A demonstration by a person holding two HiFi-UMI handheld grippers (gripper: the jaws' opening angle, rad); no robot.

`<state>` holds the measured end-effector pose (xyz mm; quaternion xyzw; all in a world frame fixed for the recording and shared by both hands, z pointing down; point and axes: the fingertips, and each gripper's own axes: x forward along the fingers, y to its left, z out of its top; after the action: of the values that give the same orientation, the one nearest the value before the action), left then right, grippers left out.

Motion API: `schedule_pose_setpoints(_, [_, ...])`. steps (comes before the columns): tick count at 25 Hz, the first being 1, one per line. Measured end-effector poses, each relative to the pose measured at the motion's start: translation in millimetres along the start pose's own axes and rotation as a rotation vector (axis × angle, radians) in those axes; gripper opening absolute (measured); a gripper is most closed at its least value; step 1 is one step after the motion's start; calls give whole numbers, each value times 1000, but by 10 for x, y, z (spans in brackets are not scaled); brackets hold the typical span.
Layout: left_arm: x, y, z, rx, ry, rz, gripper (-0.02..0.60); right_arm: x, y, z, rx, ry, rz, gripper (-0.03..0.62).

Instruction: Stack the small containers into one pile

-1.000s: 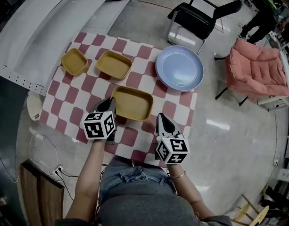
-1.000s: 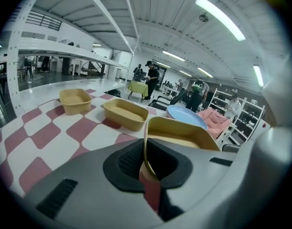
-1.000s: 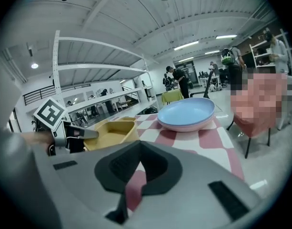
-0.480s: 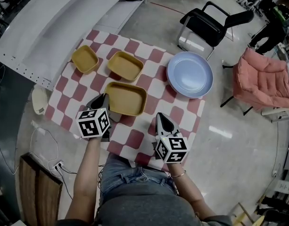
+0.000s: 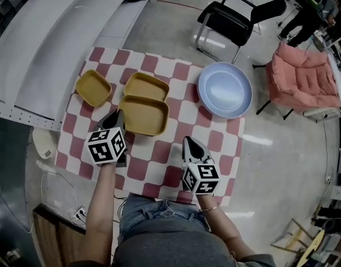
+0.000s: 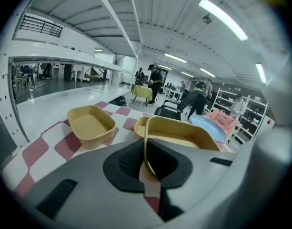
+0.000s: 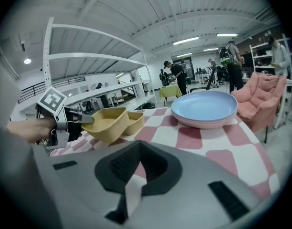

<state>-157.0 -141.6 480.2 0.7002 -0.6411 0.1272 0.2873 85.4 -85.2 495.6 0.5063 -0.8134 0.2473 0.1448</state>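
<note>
Left tongs [image 5: 115, 117] pinch the near rim of the largest yellow container [image 5: 142, 115], holding it tilted above the checkered worktop [image 5: 159, 157], just beside the medium container [image 5: 146, 86]. It looks light, thin-walled and stiff, so a rim grip should suffice. Right tongs [image 5: 190, 144] are narrow and empty.

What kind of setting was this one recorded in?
Probably a large open workshop or lab hall, not a home: long white shelving, ceiling strip lights, and people standing at distant benches. A red-checked cloth marks the work area.
</note>
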Motion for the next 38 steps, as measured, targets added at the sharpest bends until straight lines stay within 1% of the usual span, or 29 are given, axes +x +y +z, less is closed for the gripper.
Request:
schedule_pose_setpoints(9, [403,277,361,71,34,-117,29,283,351,33,73,-11,-120,9])
schedule_pose_setpoints(15, [647,220,538,120,45,-191,29,356,399,96,93,-31,-187,9])
schedule_pose_setpoints(20, [833,123,616,151,55,-234,29,406,408,137,108,-46,-231,9])
schedule_pose_setpoints(26, [1015,64,646,168,75,-260,29,412,420,147,132,-55,-278,9])
schedule_pose_setpoints(31, [1158,75,620,149,86,-260,29,385,391,119,137,-54,-308,9])
schedule_pose_setpoints(38, [1247,120,519,153,126,-250,29,376,373,95,141,-47,-330,9])
